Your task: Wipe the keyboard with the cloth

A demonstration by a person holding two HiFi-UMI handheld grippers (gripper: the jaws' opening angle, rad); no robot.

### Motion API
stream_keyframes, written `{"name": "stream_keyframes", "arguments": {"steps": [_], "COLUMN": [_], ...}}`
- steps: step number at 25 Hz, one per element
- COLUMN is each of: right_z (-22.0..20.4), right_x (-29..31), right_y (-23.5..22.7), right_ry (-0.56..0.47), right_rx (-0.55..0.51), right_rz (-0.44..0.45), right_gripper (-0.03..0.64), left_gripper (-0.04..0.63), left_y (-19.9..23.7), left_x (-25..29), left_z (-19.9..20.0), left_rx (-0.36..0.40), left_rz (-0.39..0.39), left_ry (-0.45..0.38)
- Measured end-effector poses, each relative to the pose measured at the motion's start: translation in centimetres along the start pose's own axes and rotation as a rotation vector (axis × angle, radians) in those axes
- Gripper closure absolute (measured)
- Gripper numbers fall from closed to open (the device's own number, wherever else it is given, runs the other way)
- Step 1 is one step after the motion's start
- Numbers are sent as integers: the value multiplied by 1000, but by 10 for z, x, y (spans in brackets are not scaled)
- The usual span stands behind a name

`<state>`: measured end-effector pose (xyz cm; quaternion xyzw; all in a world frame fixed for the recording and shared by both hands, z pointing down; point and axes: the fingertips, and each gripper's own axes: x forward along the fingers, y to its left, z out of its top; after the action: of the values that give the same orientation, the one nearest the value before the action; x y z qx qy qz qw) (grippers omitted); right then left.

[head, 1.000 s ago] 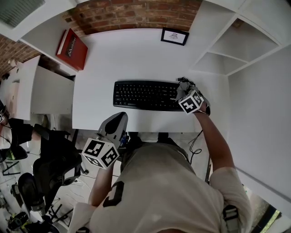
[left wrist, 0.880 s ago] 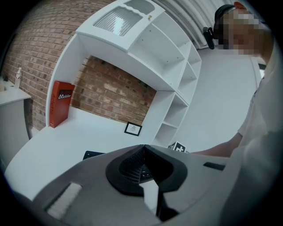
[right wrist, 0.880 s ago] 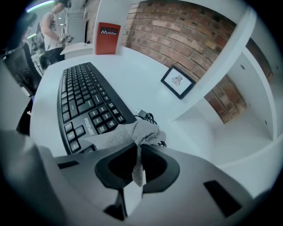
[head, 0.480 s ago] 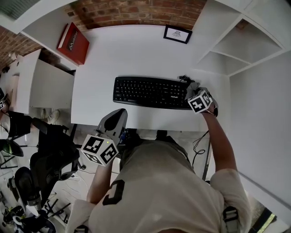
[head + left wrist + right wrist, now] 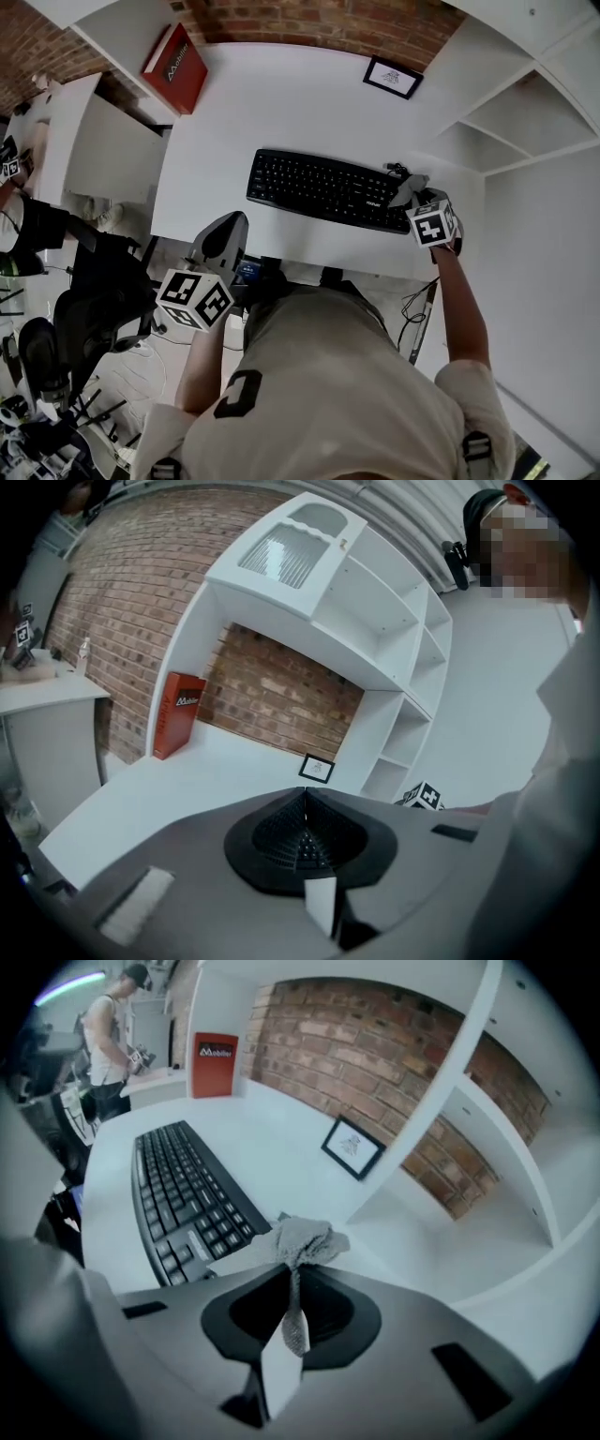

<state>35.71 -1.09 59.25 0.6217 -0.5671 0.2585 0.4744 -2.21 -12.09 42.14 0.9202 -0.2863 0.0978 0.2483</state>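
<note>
The black keyboard (image 5: 323,190) lies across the middle of the white desk (image 5: 281,103). My right gripper (image 5: 420,202) hovers at the keyboard's right end, shut on a bunched grey cloth (image 5: 409,190). In the right gripper view the cloth (image 5: 305,1239) bulges from the closed jaws of the gripper (image 5: 294,1288), just right of the keyboard (image 5: 183,1194) and over its right edge. My left gripper (image 5: 226,231) hangs in front of the desk's near edge, away from the keyboard. Its jaws are shut on nothing in the left gripper view (image 5: 304,803).
A red box (image 5: 175,54) stands at the desk's back left and a small framed picture (image 5: 393,78) at the back right. White shelves (image 5: 525,103) flank the right side. An office chair (image 5: 94,309) is on the floor left. A person (image 5: 105,1030) stands at a far table.
My right gripper has slid right with the cloth, from over the keyboard's right keys to just past its right end. The head camera has shifted. The left gripper holds its place.
</note>
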Motion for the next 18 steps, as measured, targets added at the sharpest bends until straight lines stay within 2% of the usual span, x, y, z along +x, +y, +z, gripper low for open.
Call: {"name": "stream_keyframes", "arguments": {"steps": [4,8,11,14,18], "right_z": [75,139,169,186,210], "right_x": [-11,-10,-4,3,10], "right_y": [60,124,168,206,240], "right_ry": [-159,-245,-260,-253,-256], "right_rx": [-1,-43,-118,-214,-229], "right_rz": [148,283,351,382,420], "right_gripper": [592,591,592,592,591], "left_gripper": [591,591,591,591,591], "left_y": [15,33,44,58,76], "left_x": [-10,-22,-31,-46,-65], "left_z": [8,23,27,24,15], "left_rx": [-8,-3,-8,-22,-51], "left_rz": [32,78,101,125,153], "left_ry": [-24,-60,-76,-85,-87]}}
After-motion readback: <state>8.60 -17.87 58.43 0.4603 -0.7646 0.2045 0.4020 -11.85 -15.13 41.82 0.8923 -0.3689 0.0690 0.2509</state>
